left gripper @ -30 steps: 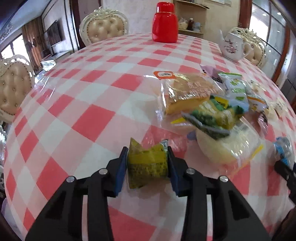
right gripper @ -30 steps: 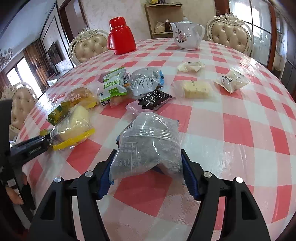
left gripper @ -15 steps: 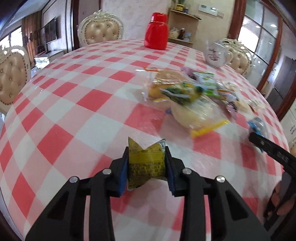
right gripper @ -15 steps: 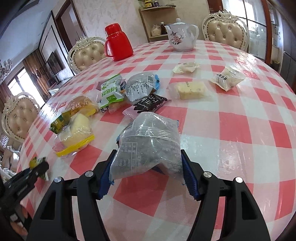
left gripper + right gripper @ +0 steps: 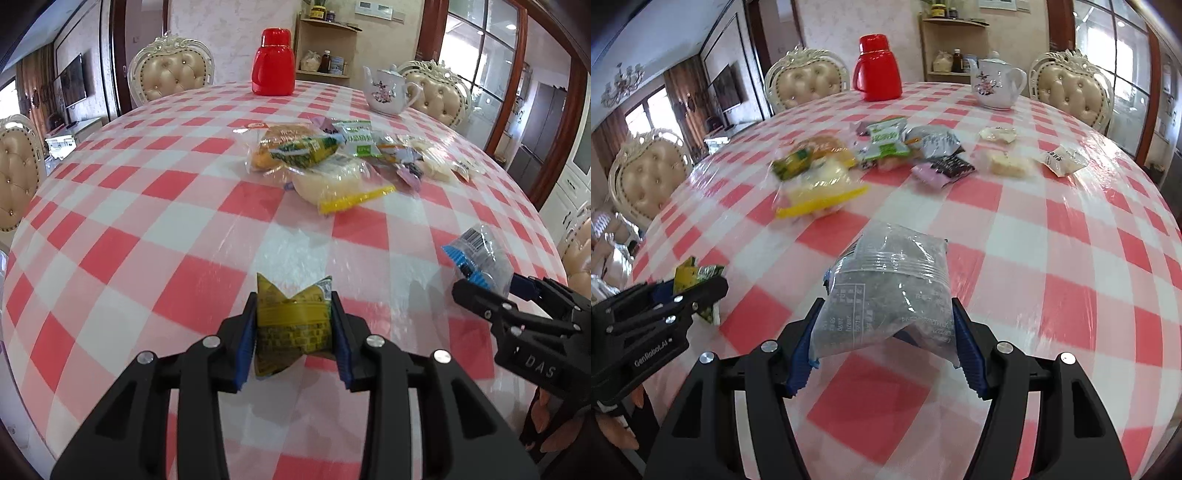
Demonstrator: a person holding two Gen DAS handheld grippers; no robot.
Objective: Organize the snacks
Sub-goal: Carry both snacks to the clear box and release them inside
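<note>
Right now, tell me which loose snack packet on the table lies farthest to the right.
The small white packet with dark print, lying alone at the right end of the spread, beyond the clear-wrapped pale yellow cake; the other loose packets sit farther left.

At the lower left of the right view, the left gripper (image 5: 696, 291) reads "GenRobot.AI". At the lower right of the left view, the right gripper (image 5: 480, 286) reads "DAS".
</note>
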